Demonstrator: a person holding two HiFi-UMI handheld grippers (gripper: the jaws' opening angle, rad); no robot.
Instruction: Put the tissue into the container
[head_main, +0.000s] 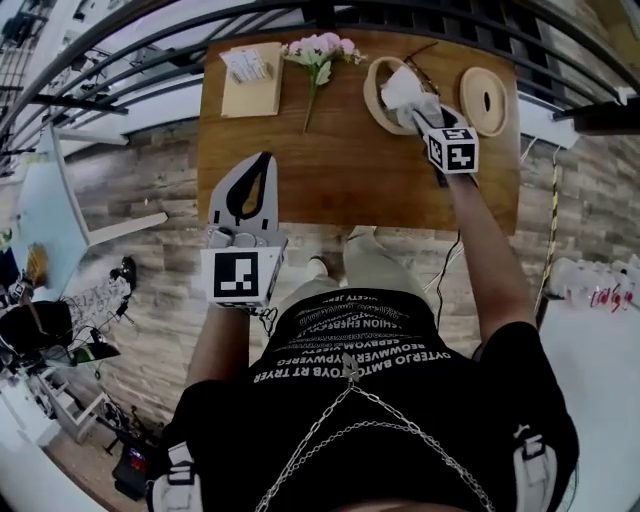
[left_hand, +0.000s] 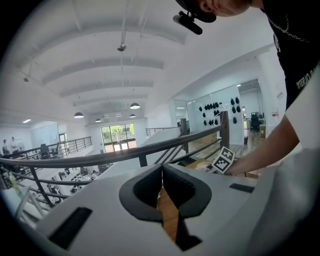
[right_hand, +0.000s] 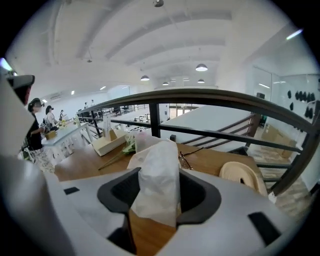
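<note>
A white tissue (head_main: 402, 88) sticks up over the round wooden container (head_main: 376, 100) at the table's far right. My right gripper (head_main: 418, 108) is at the container with its jaws wide apart. In the right gripper view the tissue (right_hand: 159, 162) stands upright between the jaws of the right gripper (right_hand: 156, 175), and they do not squeeze it. My left gripper (head_main: 266, 160) hovers over the table's near left edge. Its jaws meet with nothing between them in the left gripper view (left_hand: 161, 172).
A round wooden lid (head_main: 484, 100) with a slot lies right of the container. Pink flowers (head_main: 320, 50) and a flat wooden box (head_main: 252, 78) with papers sit at the table's back. Dark railings run behind the wooden table (head_main: 350, 170).
</note>
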